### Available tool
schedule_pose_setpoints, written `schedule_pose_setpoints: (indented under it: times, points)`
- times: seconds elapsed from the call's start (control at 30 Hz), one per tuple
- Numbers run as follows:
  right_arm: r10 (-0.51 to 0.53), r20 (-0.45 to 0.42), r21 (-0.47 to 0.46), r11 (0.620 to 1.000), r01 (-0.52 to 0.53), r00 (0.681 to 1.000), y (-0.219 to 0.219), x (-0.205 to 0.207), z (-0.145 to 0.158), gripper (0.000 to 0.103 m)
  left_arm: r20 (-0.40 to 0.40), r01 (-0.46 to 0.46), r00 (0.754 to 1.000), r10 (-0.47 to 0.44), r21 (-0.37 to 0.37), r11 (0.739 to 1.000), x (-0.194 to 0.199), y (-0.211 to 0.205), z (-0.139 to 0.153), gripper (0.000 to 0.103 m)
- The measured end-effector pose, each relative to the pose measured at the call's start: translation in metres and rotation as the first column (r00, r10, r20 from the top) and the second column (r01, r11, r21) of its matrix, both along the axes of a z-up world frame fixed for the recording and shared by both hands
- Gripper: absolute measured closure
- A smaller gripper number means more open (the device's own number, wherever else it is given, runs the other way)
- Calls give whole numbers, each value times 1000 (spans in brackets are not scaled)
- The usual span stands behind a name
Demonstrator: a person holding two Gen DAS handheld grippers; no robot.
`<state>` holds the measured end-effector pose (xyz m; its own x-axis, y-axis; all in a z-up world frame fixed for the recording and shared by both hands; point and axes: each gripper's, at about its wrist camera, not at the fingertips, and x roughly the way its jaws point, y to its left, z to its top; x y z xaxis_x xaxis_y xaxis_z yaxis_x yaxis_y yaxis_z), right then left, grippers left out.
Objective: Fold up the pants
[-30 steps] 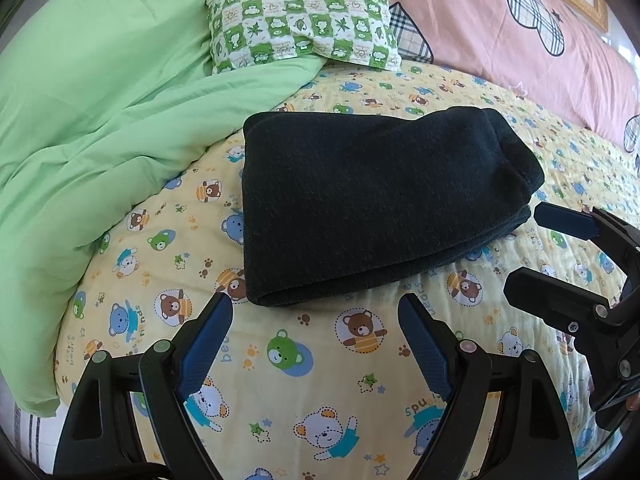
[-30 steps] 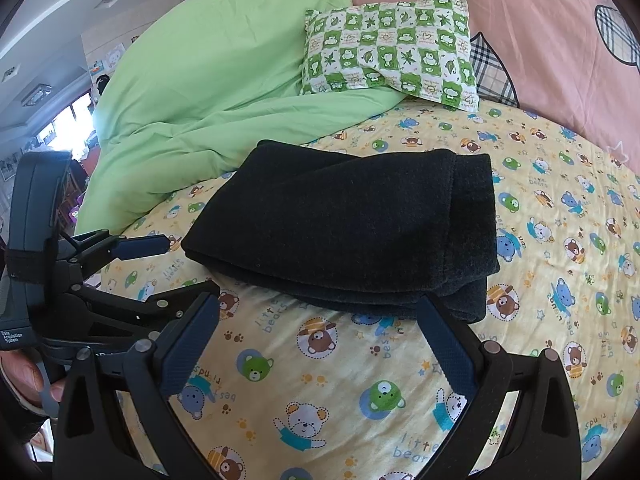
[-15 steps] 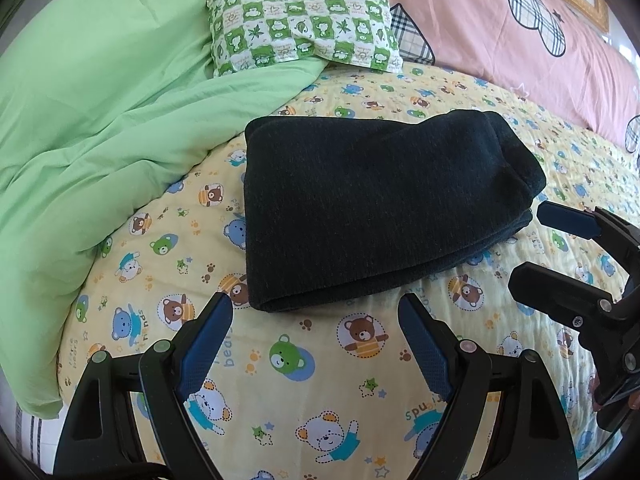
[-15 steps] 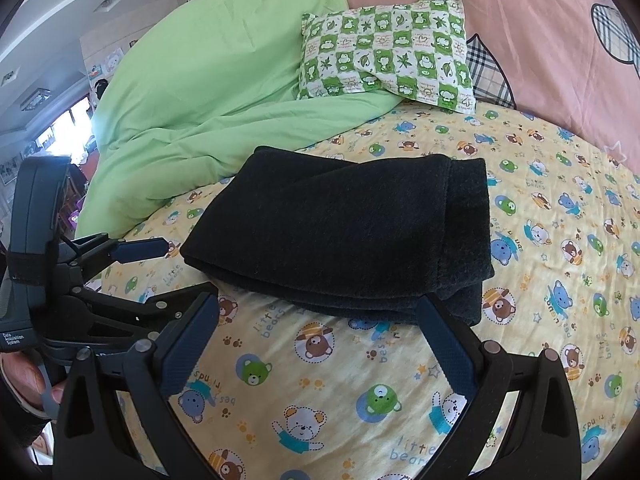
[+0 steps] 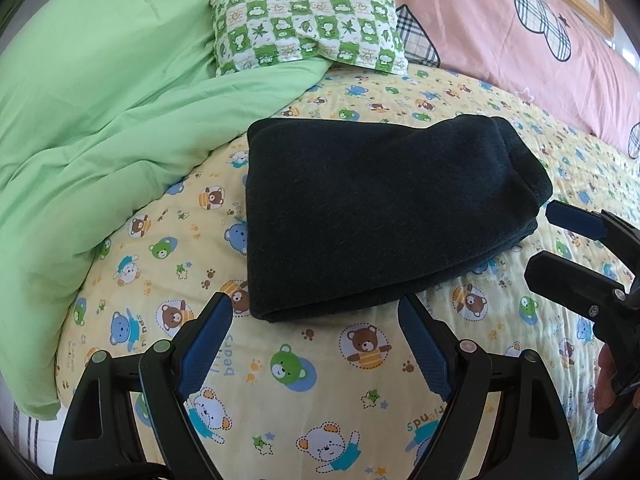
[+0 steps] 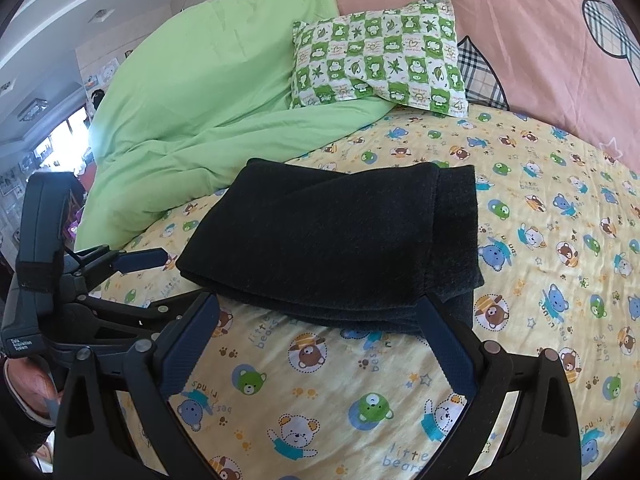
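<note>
Dark pants (image 5: pixel 372 216) lie folded on sheet (image 5: pixel 320 380) at twelve o'clock of left gripper (image 5: pixel 314 316) and right gripper (image 6: pixel 320 312), both wide open, empty; snagging the near edge risks unfolding.

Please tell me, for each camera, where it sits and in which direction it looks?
Left wrist: on the left hand-held gripper, looking forward at the pants; right hand-held gripper at its right edge.
Right wrist: on the right hand-held gripper, facing the pants from the other side; left one at its left.
Shared: pants, pillow, bed sheet.
</note>
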<state>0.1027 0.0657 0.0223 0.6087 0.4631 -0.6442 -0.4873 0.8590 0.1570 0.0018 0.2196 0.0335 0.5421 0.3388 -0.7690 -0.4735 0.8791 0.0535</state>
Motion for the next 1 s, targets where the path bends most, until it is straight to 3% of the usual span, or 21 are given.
schedule_pose_setpoints:
  times: [1.0]
  points:
    - [-40, 4, 23, 999, 40, 999, -13, 10, 3, 4, 0, -19, 1000, 19, -3, 1000, 16, 11, 4, 18]
